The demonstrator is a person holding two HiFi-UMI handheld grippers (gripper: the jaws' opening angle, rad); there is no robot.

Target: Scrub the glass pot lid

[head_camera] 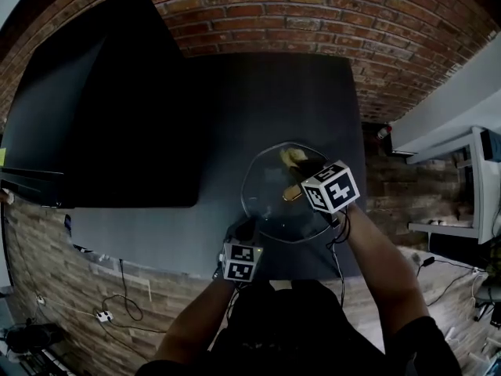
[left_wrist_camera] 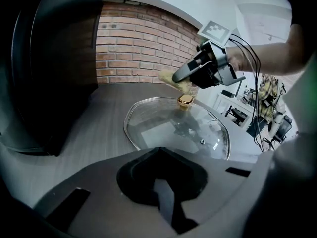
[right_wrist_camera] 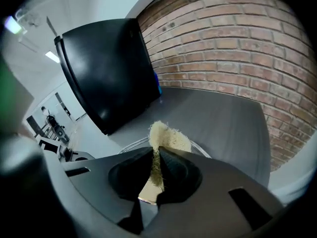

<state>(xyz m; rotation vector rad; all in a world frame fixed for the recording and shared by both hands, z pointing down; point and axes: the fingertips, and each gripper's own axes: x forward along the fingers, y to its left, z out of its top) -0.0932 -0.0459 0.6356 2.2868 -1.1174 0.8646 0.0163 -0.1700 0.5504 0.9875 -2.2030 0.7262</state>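
Table (head_camera: 235, 92): stands before the brick wall (head_camera: 329, 14).
Flat monitor-like panel (head_camera: 102, 108): on the table's left part.
Glass pot lid (head_camera: 262, 190): on the table's near right part, right of the panel, knob (left_wrist_camera: 185, 100) on top.
Sponge (head_camera: 291, 157): in the right gripper (head_camera: 296, 167), over the lid's far side, behind the knob.
Left gripper (head_camera: 241, 229): at the lid's near-left rim.

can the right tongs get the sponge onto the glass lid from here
Probably yes: the right tongs, shut on the sponge, hang above the glass pot lid near its gold knob, with nothing between sponge and glass. The knob looks like the only thing to steer around.
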